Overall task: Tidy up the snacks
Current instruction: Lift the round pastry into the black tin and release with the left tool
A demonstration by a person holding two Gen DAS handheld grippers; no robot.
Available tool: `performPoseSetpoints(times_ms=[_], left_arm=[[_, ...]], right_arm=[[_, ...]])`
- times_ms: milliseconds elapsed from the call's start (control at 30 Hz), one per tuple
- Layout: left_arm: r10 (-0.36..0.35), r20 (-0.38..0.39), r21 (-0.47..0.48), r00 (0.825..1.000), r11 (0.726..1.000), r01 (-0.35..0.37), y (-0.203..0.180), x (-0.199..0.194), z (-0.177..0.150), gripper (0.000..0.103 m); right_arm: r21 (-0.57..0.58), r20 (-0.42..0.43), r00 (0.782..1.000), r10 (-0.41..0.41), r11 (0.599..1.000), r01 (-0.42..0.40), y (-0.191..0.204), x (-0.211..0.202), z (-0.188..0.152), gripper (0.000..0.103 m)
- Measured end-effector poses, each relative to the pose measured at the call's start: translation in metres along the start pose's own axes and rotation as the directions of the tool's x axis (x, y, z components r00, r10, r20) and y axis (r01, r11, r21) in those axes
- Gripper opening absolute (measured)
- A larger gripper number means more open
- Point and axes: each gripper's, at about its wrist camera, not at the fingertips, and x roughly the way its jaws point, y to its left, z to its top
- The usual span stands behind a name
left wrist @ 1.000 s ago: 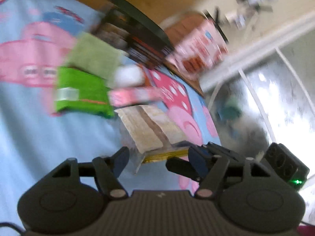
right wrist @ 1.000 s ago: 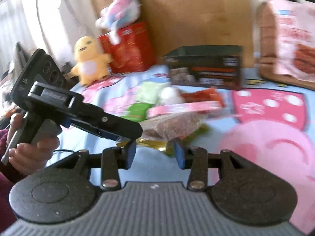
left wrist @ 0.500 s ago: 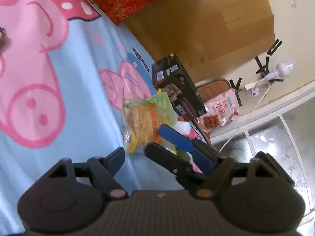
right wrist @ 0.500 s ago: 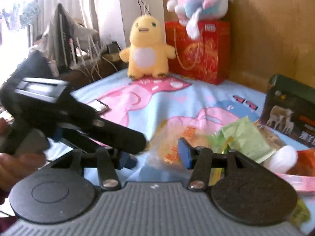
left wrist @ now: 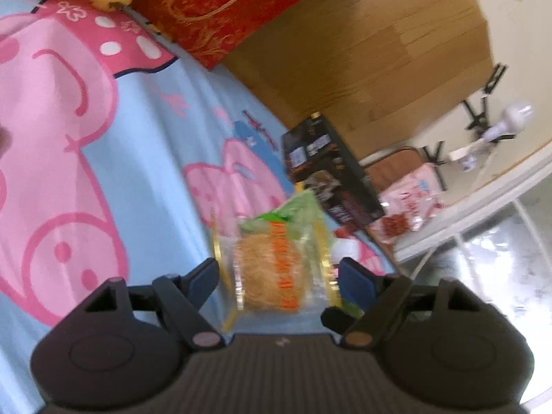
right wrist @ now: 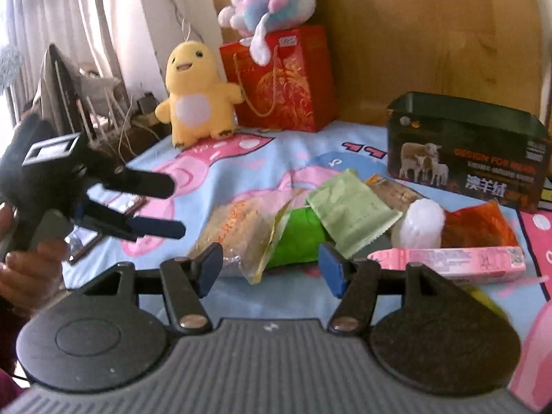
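A pile of snacks lies on the pig-print sheet: a clear bag of golden shredded snack [right wrist: 238, 227], a green pack [right wrist: 296, 238], a pale green packet [right wrist: 352, 210], a white round item [right wrist: 419, 222], an orange-red wrapper [right wrist: 476, 224] and a long pink box [right wrist: 459, 262]. My left gripper [left wrist: 279, 276] is open, its jaws either side of the golden snack bag [left wrist: 272, 276] without closing on it. It also shows in the right wrist view [right wrist: 169, 207], left of the pile. My right gripper [right wrist: 269, 265] is open and empty just before the pile.
A dark open box with sheep pictures [right wrist: 465, 158] stands behind the pile. A red gift bag [right wrist: 283, 86], a yellow plush chick [right wrist: 196, 96] and a pink-blue plush [right wrist: 272, 0] stand at the wooden headboard. A pink snack bag [left wrist: 410, 203] leans far right.
My left gripper has swung toward the pile and now frames the golden snack bag. My right gripper has opened wider and its view has turned left toward the plush toys.
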Motion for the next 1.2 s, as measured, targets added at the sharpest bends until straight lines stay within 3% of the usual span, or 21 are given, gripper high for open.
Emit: performPoseSetpoints(times_ms=[167,300,400,433,500,600,667,733,833,1000,1133,1200], left_arm=[[0.012,-0.04,-0.001,0.999,1.0,-0.012,0.006,0.018,-0.003,0.073],[0.071,-0.033,0.073,0.997,0.995,-0.068,-0.008,0.023,-0.007,0.065],[0.092,-0.028,0.107,0.995,0.99,-0.088,-0.017,0.022,-0.009,0.065],[0.093,-0.018,0.12,0.996,0.989,-0.09,-0.022,0.02,-0.009,0.065],[0.087,-0.002,0.146,0.996,0.986,-0.085,-0.033,0.017,-0.006,0.064],[-0.021,-0.056,0.162,0.998,0.986,0.03,-0.047,0.023,-0.003,0.056],[0.016,-0.078,0.197,0.997,0.98,0.0,-0.058,0.034,-0.005,0.056],[0.047,-0.068,0.216,0.997,0.976,-0.031,-0.061,0.034,-0.006,0.056],[0.017,-0.039,0.157,0.999,0.988,-0.011,-0.049,0.02,0.001,0.061],[0.047,0.003,0.075,0.999,0.996,-0.047,-0.034,0.013,0.014,0.065],[0.04,-0.042,0.118,0.998,0.992,-0.035,-0.044,0.031,0.01,0.067],[0.055,-0.06,0.161,0.997,0.986,-0.045,-0.051,0.04,0.007,0.067]], right_arm=[[-0.176,-0.025,1.0,-0.011,0.984,0.007,0.021,0.019,0.001,0.064],[-0.222,-0.05,0.999,0.003,0.975,-0.014,0.026,0.038,-0.001,0.066],[-0.241,-0.06,0.998,-0.005,0.971,-0.01,0.026,0.038,-0.008,0.053],[-0.241,-0.051,0.999,-0.002,0.97,-0.011,0.025,0.034,-0.008,0.038],[-0.223,-0.034,0.999,0.03,0.974,-0.037,0.023,0.025,-0.006,0.026],[-0.229,0.007,1.0,0.025,0.973,-0.023,0.021,0.015,-0.003,0.026],[-0.228,0.011,0.999,0.033,0.973,-0.03,0.018,0.013,-0.002,0.027],[-0.227,-0.02,1.0,0.015,0.974,-0.019,0.015,0.014,-0.003,0.031],[-0.232,-0.052,0.999,0.011,0.972,-0.023,0.006,0.006,-0.009,0.043],[-0.215,0.014,1.0,0.017,0.977,-0.013,-0.017,-0.033,-0.007,0.05],[-0.208,0.083,0.995,-0.045,0.976,0.062,-0.03,-0.039,0.003,0.072],[-0.241,0.074,0.994,-0.08,0.966,0.096,-0.031,-0.031,0.003,0.074]])
